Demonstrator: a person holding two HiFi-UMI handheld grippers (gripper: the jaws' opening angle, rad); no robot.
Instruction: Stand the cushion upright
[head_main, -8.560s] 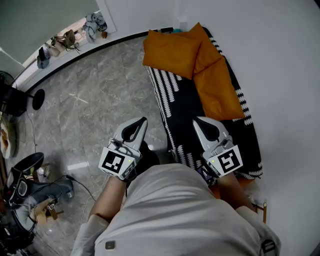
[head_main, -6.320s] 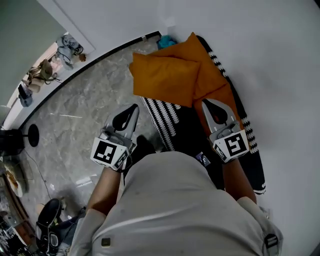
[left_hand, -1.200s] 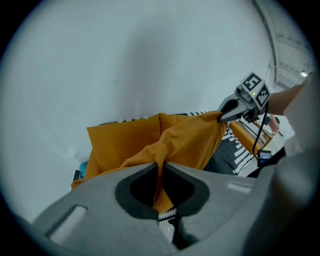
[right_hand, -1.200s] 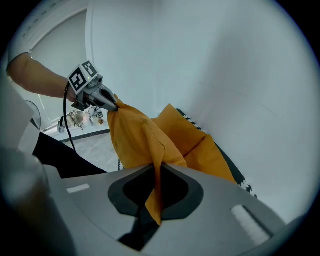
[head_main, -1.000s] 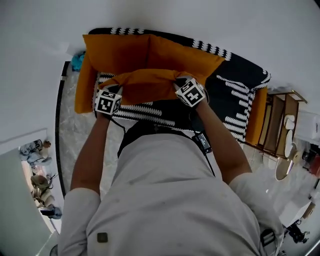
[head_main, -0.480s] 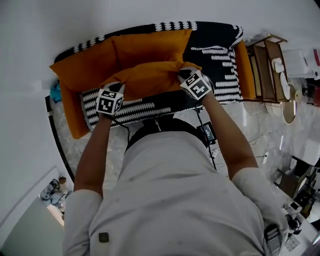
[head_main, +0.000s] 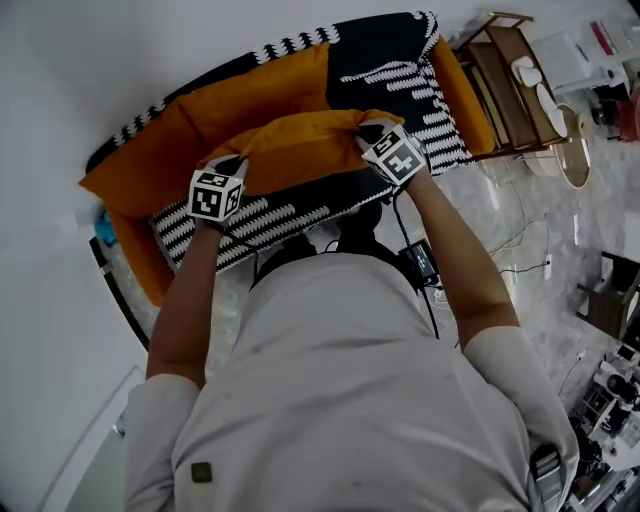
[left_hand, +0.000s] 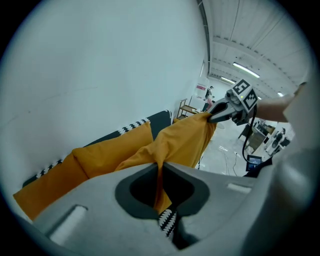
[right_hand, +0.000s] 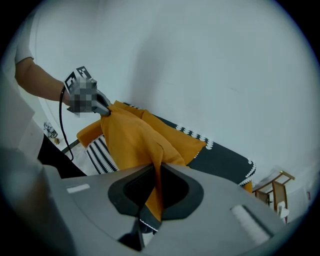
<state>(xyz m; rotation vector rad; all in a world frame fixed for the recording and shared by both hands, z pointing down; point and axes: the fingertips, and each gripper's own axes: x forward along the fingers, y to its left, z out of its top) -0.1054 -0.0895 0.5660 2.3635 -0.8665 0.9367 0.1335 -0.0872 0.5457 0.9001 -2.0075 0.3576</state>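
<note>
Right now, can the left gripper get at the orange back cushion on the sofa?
Probably not. The left gripper is shut on a corner of the held cushion, which sits in front of the back cushion; it must let go first.

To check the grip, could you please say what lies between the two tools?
The orange cushion, pinched by left tool and right tool, shown in the head view.

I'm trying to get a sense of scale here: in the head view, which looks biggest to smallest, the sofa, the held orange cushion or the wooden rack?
1. sofa
2. held orange cushion, though it is nearer the camera, so this place is unsure
3. wooden rack
</note>
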